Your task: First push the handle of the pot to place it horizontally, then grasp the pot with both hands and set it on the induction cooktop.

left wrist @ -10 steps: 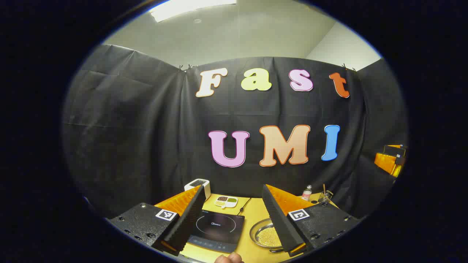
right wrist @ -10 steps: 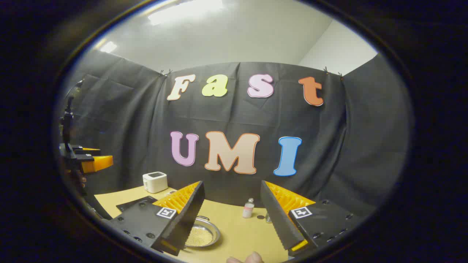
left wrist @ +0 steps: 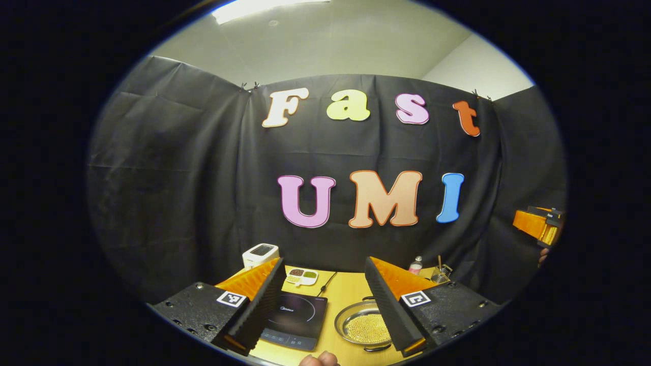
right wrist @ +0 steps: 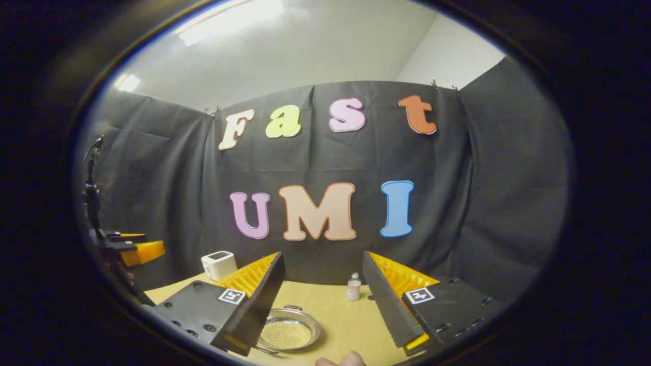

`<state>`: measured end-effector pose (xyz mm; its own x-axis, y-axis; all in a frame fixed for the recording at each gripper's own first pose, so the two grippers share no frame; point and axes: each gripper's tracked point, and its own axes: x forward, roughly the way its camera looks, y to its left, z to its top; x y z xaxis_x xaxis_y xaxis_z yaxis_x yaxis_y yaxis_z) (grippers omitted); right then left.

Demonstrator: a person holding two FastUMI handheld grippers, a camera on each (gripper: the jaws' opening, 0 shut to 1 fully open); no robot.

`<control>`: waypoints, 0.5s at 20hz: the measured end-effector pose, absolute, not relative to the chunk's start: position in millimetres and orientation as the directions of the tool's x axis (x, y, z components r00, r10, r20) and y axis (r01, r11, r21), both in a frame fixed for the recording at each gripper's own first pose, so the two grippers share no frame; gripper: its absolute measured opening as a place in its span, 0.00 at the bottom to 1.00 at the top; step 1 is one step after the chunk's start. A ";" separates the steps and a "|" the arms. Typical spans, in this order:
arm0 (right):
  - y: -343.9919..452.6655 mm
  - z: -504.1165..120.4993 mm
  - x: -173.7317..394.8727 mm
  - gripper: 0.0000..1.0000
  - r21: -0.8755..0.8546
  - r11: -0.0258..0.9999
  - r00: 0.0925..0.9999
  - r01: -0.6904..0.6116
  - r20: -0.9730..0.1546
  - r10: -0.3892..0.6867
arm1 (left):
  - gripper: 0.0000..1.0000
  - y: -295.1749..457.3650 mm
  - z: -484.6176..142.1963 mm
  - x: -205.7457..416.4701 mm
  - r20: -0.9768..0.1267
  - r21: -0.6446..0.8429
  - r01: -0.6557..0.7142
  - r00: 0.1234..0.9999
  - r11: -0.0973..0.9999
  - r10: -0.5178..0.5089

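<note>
Steel pot [left wrist: 364, 328] sits low in the left gripper view, just right of the black induction cooktop [left wrist: 296, 320] on the yellow desk [left wrist: 346, 292]; in the right gripper view it lies at bottom centre [right wrist: 288, 333]. Its small loop handles are hard to read, so you risk shoving the rim instead of a handle and skidding the shallow pot toward the cooktop edge, or tipping out its grainy contents. Your left tongs [left wrist: 323, 300] hang above the desk with the jaws wide apart and nothing between them; your right tongs [right wrist: 323, 300] are likewise spread and empty, held level, well above the pot. A small bottle [right wrist: 353, 287] stands beyond.
</note>
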<state>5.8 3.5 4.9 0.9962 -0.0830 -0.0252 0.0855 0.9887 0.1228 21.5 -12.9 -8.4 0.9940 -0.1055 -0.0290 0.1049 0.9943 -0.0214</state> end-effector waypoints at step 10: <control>65.5 -11.6 21.3 0.96 0.136 0.980 0.986 0.143 -0.106 -0.129 | 0.92 31.8 -18.5 45.9 -0.032 -0.033 0.183 0.982 0.983 -0.184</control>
